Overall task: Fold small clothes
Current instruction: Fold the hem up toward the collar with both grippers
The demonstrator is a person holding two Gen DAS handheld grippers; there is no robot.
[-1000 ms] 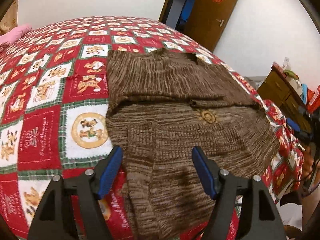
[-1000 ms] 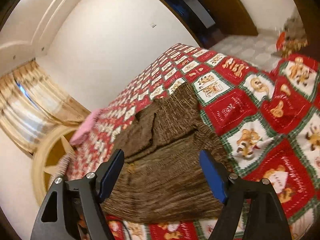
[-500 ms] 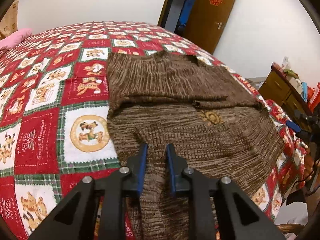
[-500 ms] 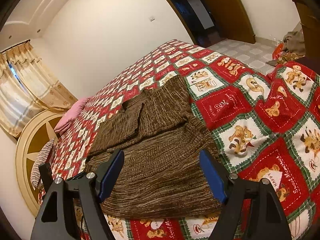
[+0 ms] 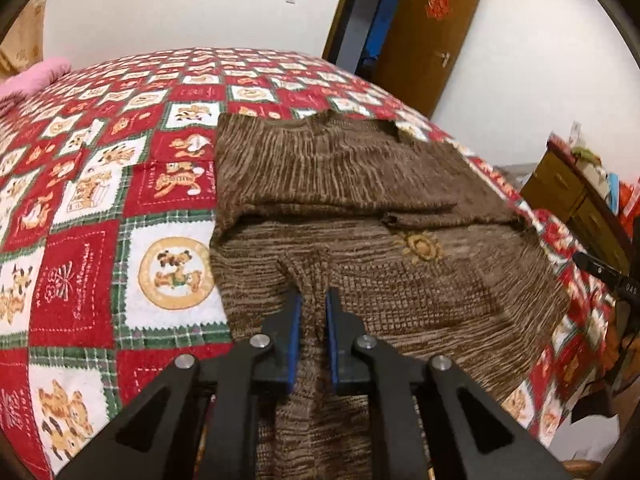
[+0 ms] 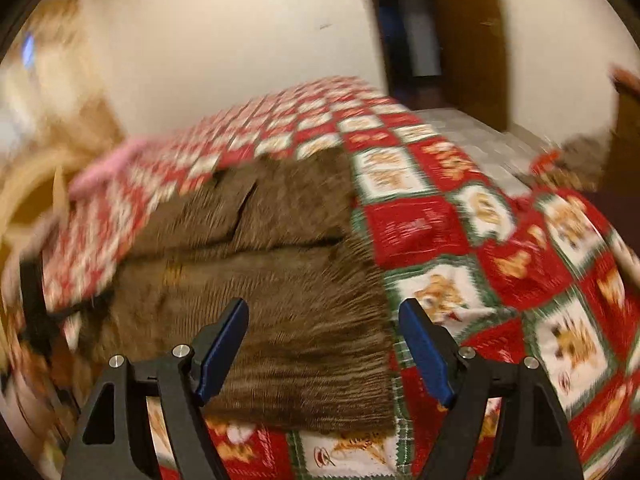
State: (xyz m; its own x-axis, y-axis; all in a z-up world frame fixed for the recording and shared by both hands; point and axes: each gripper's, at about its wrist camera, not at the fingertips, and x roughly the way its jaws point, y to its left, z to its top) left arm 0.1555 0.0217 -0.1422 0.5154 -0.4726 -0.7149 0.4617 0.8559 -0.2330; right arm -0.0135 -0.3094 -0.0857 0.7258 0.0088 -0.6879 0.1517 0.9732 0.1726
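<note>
A brown ribbed knit sweater [image 5: 360,208] lies flat on the bed's quilt [image 5: 92,248], a red, white and green patchwork of bears. Its upper part is folded down over the body. The left gripper [image 5: 311,304] has its fingers pinched on a raised ridge of knit; the right gripper [image 6: 324,312] hovers, fingers wide, above the sweater's edge.

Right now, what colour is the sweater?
Streaky brown knit sweater, clearest in the left wrist view.
</note>
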